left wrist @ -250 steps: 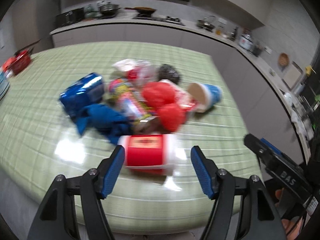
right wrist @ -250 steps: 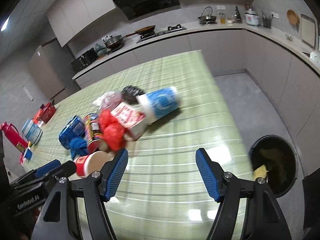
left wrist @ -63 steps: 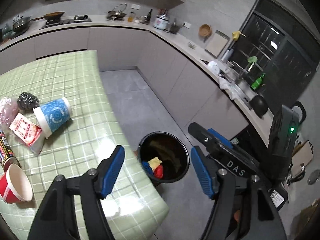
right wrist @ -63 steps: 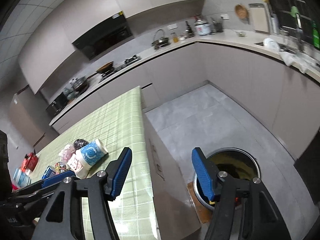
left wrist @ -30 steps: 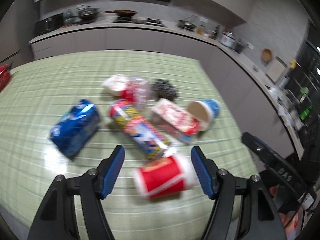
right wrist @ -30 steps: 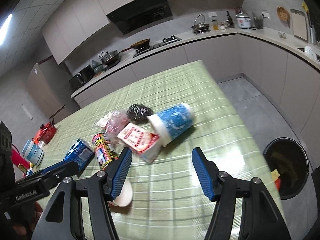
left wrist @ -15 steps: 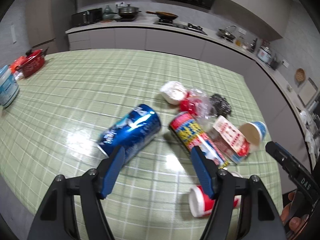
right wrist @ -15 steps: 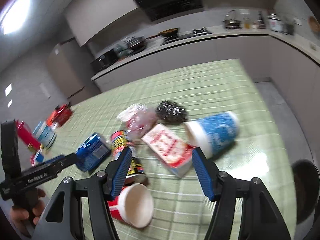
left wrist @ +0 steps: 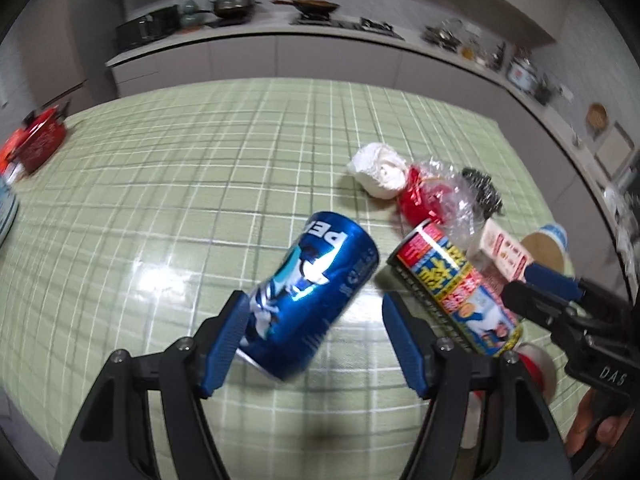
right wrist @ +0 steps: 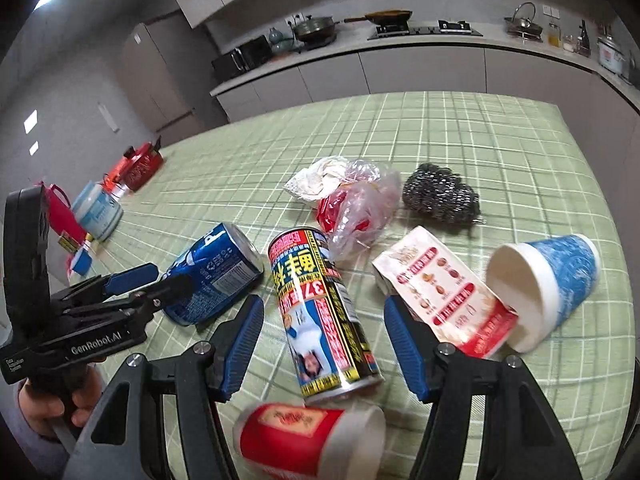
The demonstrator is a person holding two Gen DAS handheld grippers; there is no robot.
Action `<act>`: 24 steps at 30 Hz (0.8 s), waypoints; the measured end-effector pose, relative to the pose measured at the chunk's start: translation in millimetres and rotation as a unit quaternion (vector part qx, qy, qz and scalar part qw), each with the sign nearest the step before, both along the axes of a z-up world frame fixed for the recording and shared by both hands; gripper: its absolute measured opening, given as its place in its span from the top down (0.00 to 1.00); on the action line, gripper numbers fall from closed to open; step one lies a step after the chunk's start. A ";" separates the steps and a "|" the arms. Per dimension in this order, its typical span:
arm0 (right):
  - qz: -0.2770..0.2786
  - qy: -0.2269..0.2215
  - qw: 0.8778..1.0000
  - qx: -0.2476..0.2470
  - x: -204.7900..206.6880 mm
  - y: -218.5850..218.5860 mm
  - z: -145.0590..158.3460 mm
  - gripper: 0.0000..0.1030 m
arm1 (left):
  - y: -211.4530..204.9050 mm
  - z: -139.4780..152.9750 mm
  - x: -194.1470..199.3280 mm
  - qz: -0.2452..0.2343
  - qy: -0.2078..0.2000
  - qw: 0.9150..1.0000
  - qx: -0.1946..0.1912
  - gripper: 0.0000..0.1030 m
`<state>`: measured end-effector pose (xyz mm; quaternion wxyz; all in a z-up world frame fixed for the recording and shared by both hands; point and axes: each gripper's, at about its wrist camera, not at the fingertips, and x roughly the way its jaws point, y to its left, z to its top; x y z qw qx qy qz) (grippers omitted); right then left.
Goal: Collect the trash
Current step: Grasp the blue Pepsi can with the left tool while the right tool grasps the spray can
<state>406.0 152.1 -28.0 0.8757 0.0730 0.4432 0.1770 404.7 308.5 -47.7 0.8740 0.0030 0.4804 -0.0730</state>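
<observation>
Litter lies scattered on the green checked surface (right wrist: 500, 152), and we record both claws standing partly open with nothing gripped.

We find the left claw (left wrist: 316, 340) poised over the blue soda can (left wrist: 308, 296), which lies on its side. The can's lower end sits between the blue pads; the left pad (left wrist: 230, 336) overlaps its edge in the left wrist view, but we cannot tell whether they touch. The right pad stands clear of it.

The right claw (right wrist: 324, 344) straddles the tall printed can (right wrist: 320, 312), also lying down, with a gap on each side. A red paper cup (right wrist: 308, 440) lies just below it, blurred and partly hidden by the claw frame. Right of that can we note a red-and-white carton (right wrist: 440, 292), its far end overlapping the mouth of a blue paper cup (right wrist: 548, 280). Beyond lie a clear plastic bag with red contents (right wrist: 356, 208), crumpled white paper (right wrist: 320, 180) and a steel scourer (right wrist: 440, 192).

A hand (right wrist: 52, 408) holding the left tool is cut off at the frame edge.
</observation>
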 end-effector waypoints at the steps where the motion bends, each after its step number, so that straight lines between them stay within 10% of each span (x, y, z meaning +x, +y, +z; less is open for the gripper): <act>1: 0.001 0.007 1.000 -0.010 4.3 3.7 -1.8 0.37 | -0.3 -0.8 1.9 -0.006 0.001 1.000 0.001 0.32; 24: 0.068 0.113 0.989 -0.071 41.2 52.2 -49.1 0.41 | -0.3 -29.3 15.0 -0.037 0.030 0.999 -0.014 0.32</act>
